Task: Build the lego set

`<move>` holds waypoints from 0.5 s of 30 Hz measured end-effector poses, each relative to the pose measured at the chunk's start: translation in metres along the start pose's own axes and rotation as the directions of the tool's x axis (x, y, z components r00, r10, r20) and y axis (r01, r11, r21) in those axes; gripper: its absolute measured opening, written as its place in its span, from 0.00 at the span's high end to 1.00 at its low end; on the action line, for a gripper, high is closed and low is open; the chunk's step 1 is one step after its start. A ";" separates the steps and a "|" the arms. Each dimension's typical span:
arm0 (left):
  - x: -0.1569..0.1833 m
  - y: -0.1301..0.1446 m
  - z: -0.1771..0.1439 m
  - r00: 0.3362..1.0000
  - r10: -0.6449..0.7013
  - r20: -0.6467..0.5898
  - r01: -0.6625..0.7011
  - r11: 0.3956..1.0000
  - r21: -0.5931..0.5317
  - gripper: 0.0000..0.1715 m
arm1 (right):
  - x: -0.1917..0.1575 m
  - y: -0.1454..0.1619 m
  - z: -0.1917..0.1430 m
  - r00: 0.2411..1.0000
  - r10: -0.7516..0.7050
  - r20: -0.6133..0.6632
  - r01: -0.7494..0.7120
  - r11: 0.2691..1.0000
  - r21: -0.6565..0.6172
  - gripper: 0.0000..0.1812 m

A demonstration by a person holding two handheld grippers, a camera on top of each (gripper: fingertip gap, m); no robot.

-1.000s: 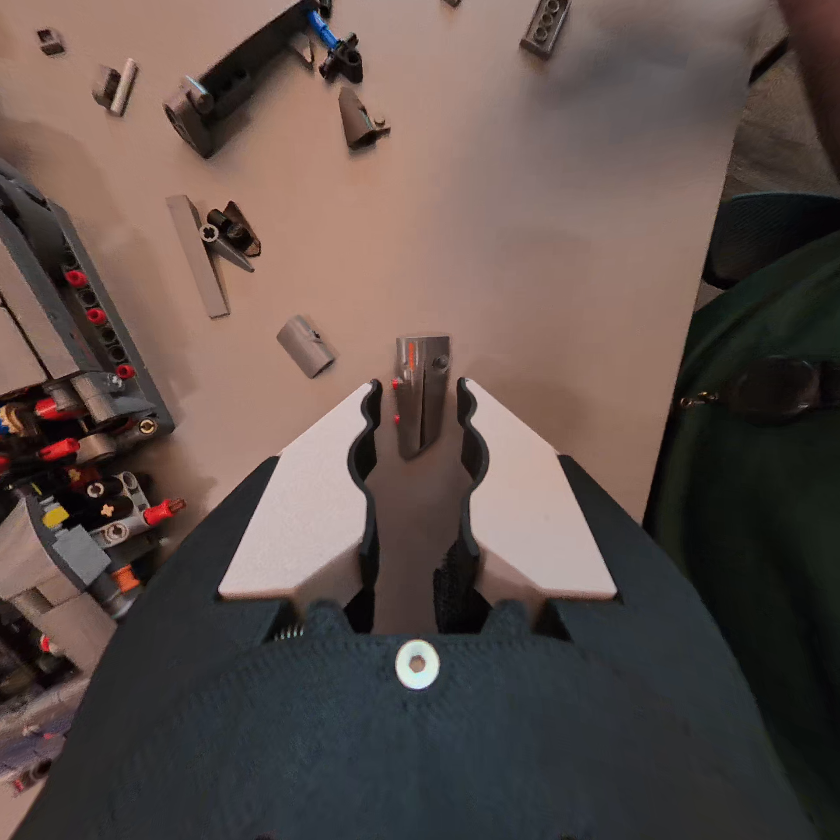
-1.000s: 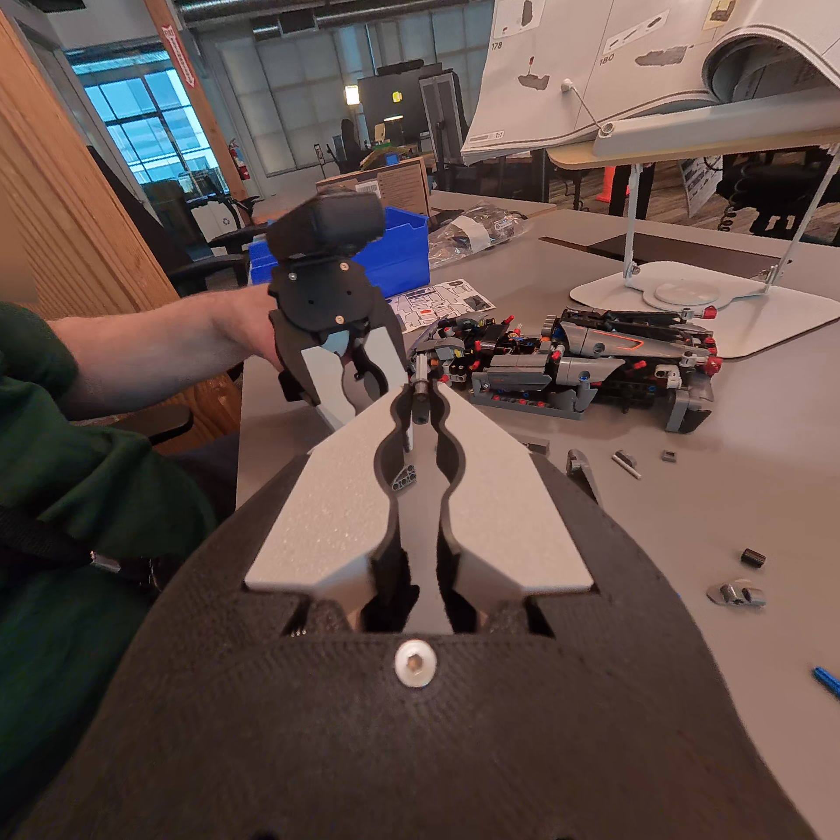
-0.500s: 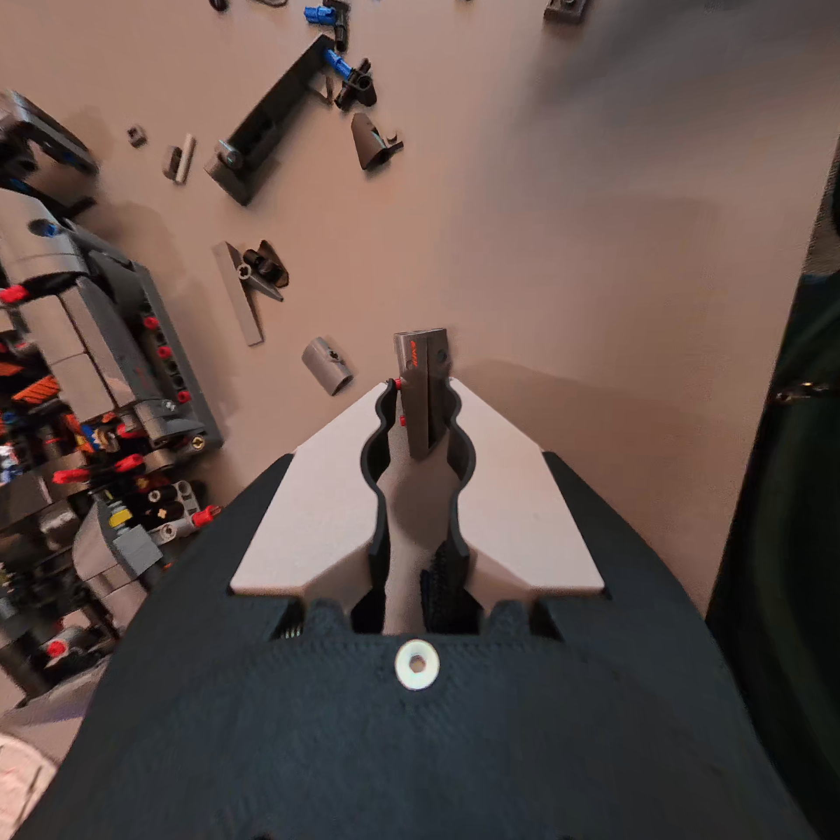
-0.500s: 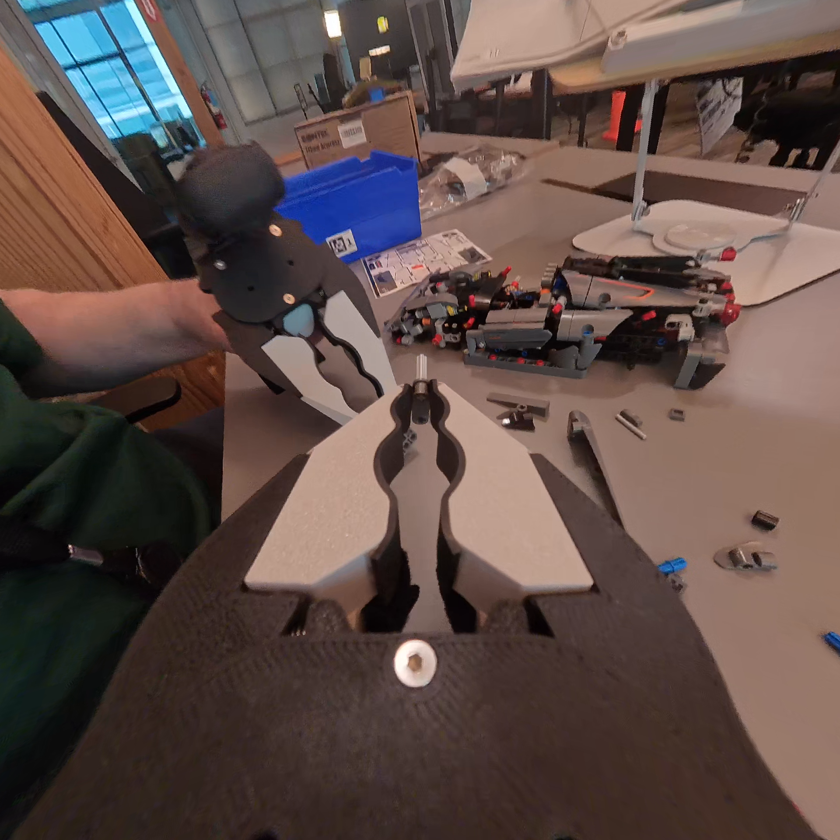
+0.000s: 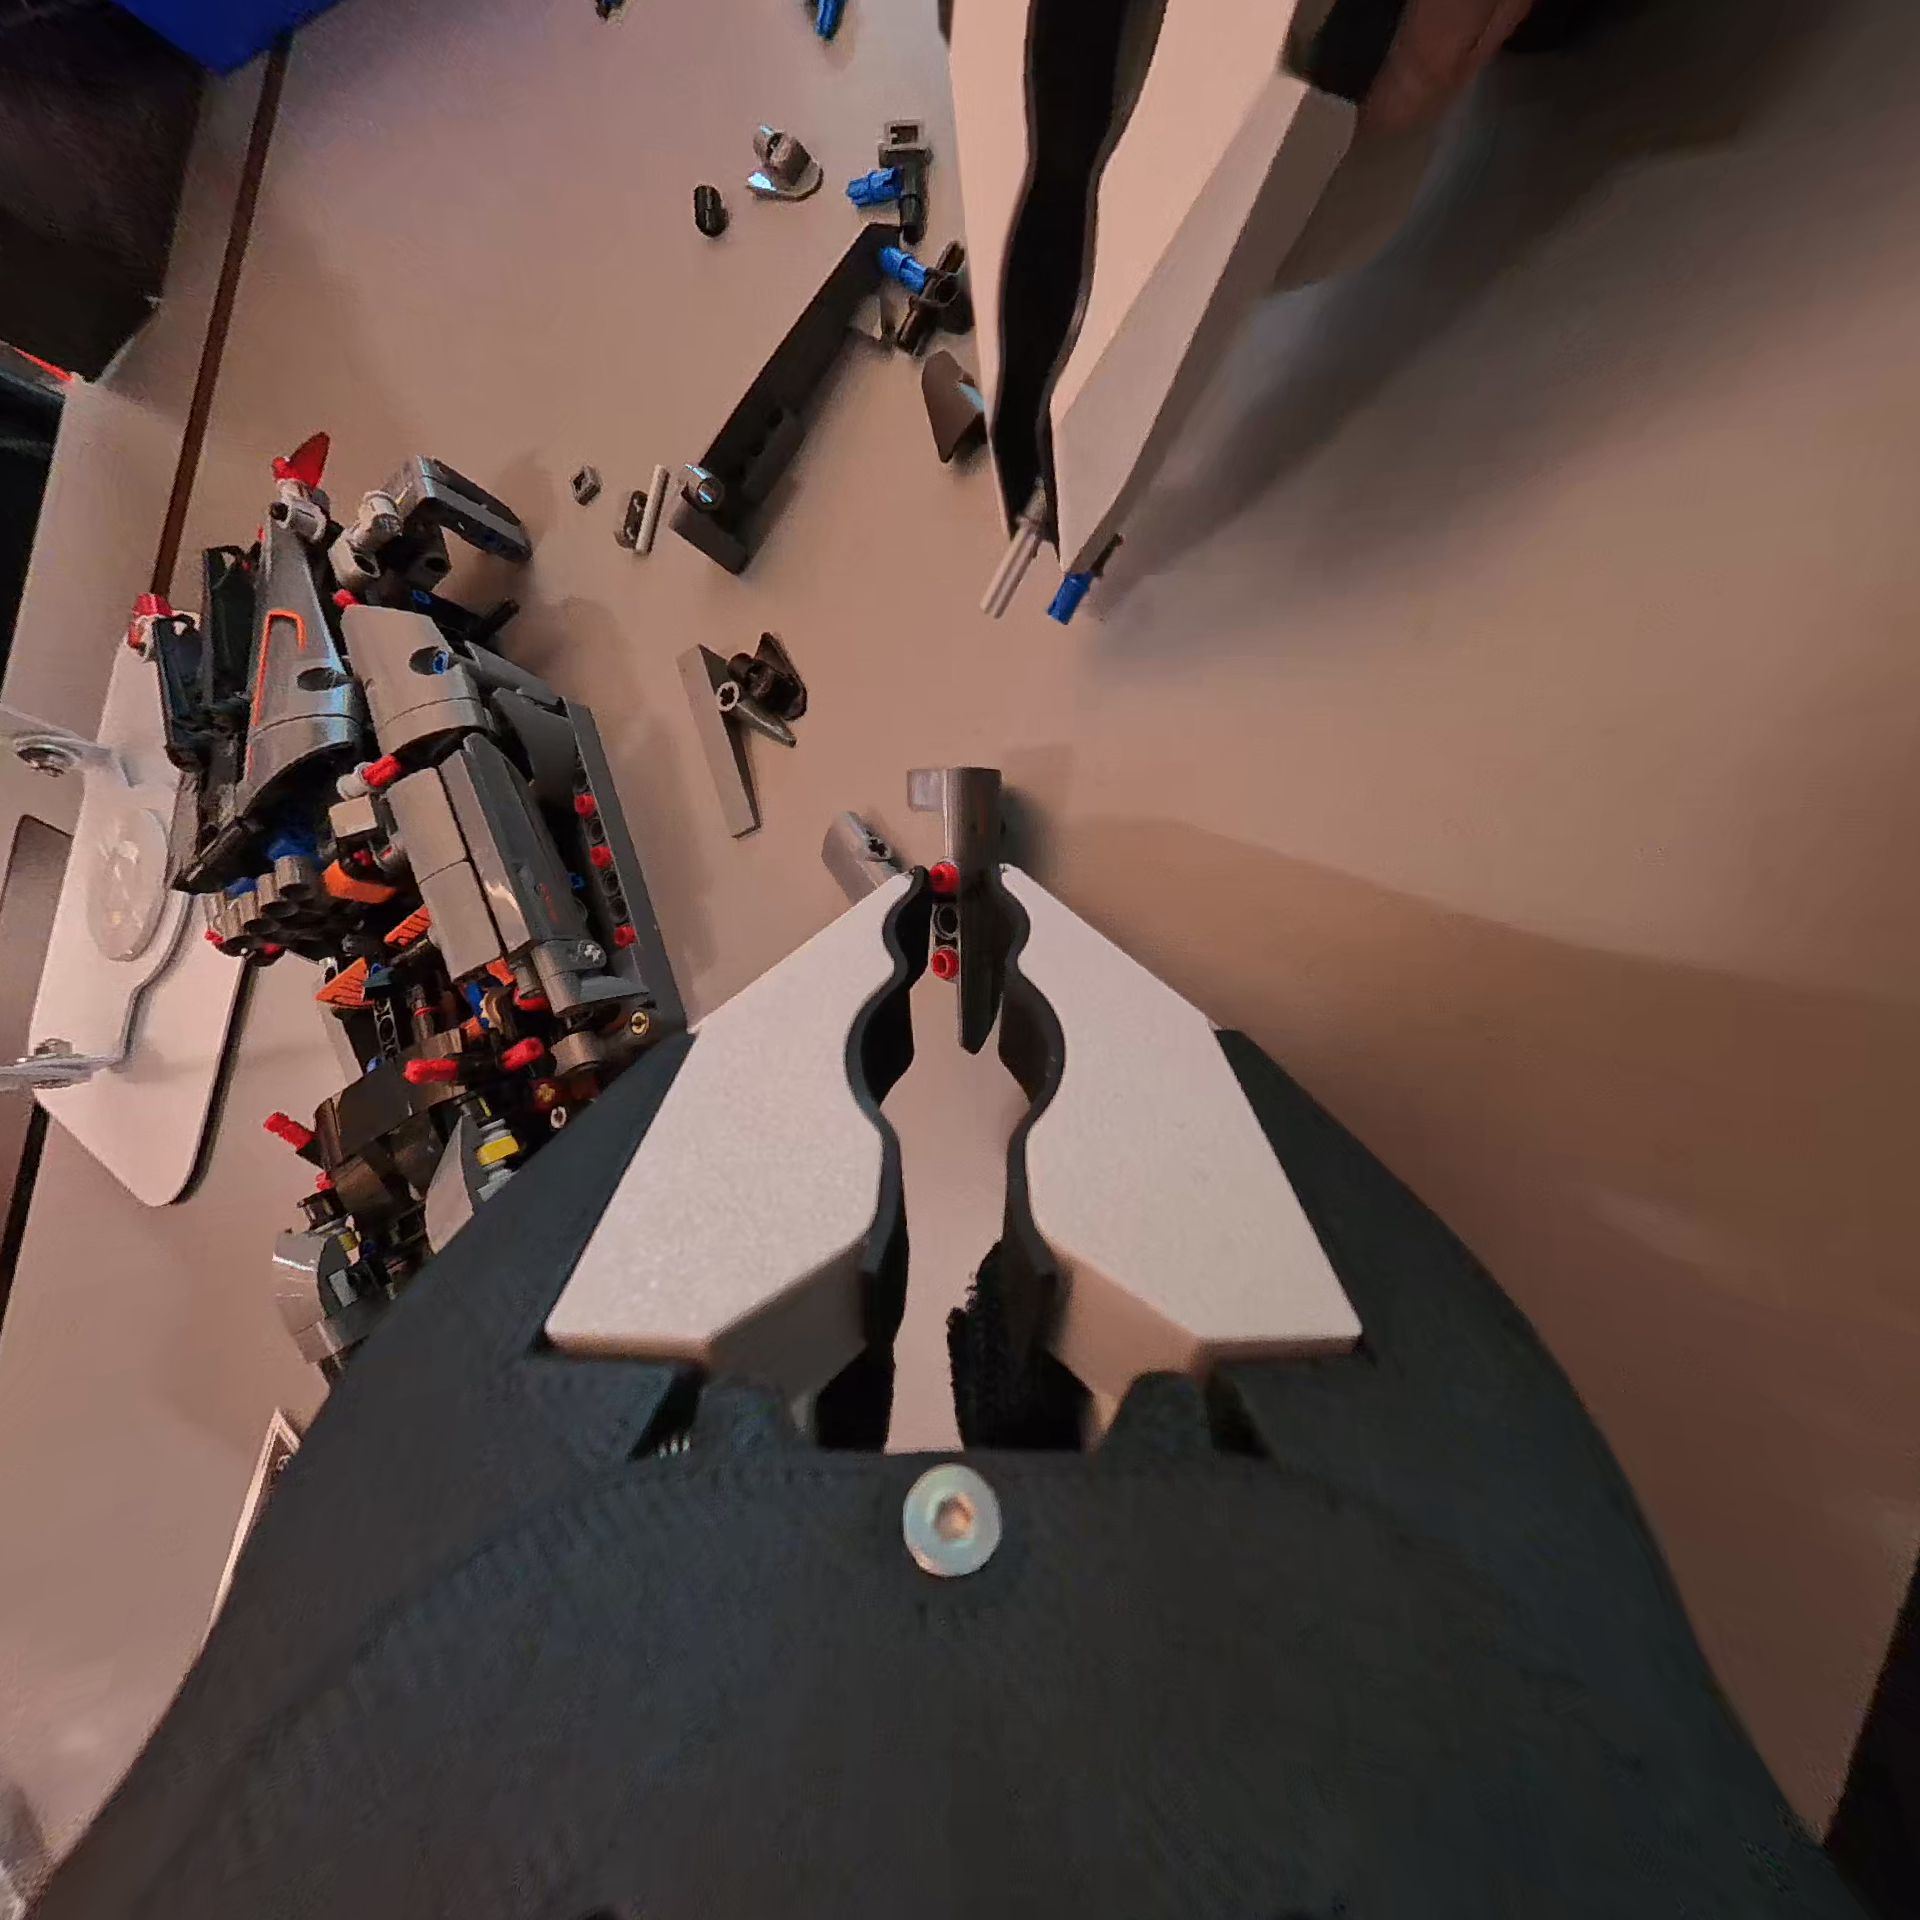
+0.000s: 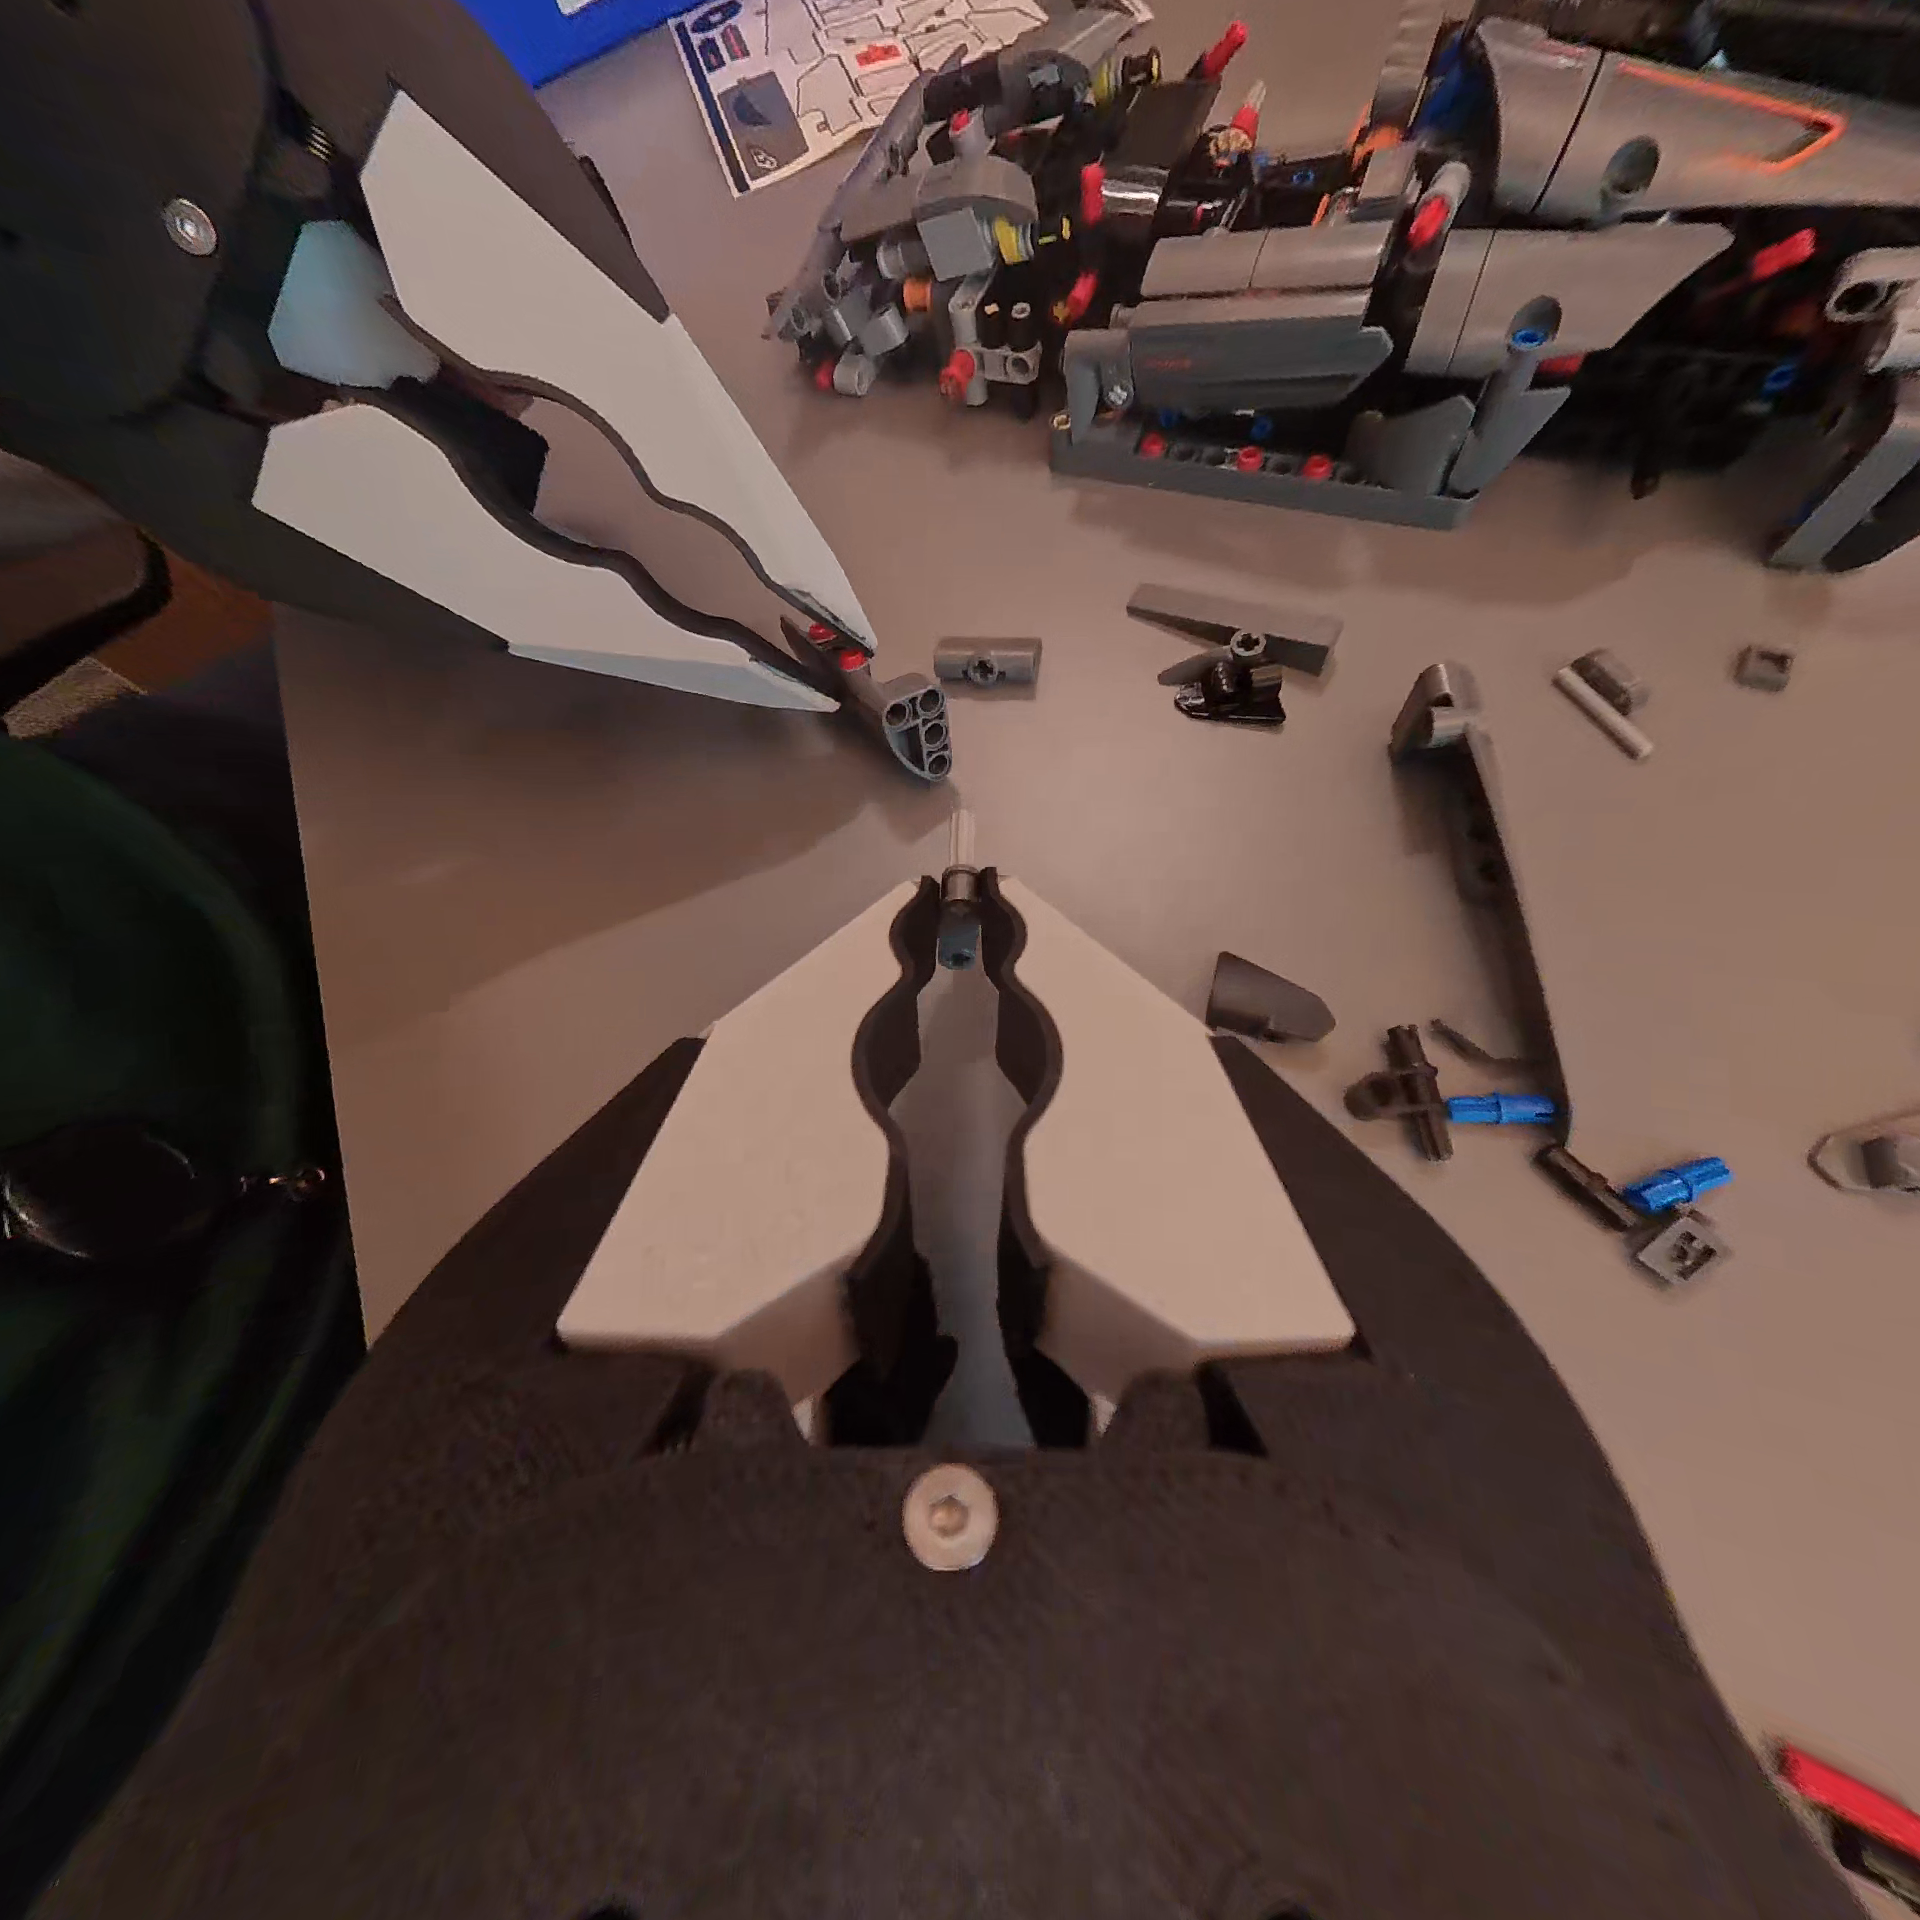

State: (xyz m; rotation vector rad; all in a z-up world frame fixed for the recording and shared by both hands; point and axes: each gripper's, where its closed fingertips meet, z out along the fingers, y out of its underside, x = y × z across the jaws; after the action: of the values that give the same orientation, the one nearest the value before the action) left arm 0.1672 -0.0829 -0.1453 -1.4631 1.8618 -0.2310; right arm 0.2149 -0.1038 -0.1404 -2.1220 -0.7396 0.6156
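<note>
Left gripper clamped on a dark grey panel piece with red pins, tip jutting past the fingertips, above the grey table; right gripper shut on a small dark connector carrying a pale axle that points ahead, toward the panel piece's holed end just beyond; a gap between axle and panel.

Left of the left gripper, near: half-built grey, black and orange lego model; ahead of it, loose parts: long black beam, grey slope tile, blue pins.

Ahead-left of the right gripper, beyond the model: printed instruction sheet, writing too small to read; no brand marks legible anywhere.
</note>
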 end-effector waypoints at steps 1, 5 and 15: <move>-0.001 0.000 0.000 1.000 0.001 0.003 -0.001 1.000 -0.001 0.96 | 0.001 0.000 0.001 1.000 -0.005 -0.003 0.005 1.000 -0.002 0.97; 0.001 0.000 -0.001 1.000 0.025 0.019 -0.025 1.000 0.006 0.96 | 0.001 -0.001 0.002 1.000 -0.006 -0.005 0.006 1.000 -0.015 0.97; 0.006 -0.002 -0.001 0.998 0.055 0.010 -0.055 0.998 0.026 0.96 | -0.001 0.003 0.003 1.000 0.004 0.011 -0.003 1.000 -0.027 0.97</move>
State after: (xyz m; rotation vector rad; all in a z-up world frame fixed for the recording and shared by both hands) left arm 0.1676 -0.0898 -0.1457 -1.3911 1.8816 -0.2207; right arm 0.2132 -0.1039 -0.1444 -2.1462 -0.7544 0.6233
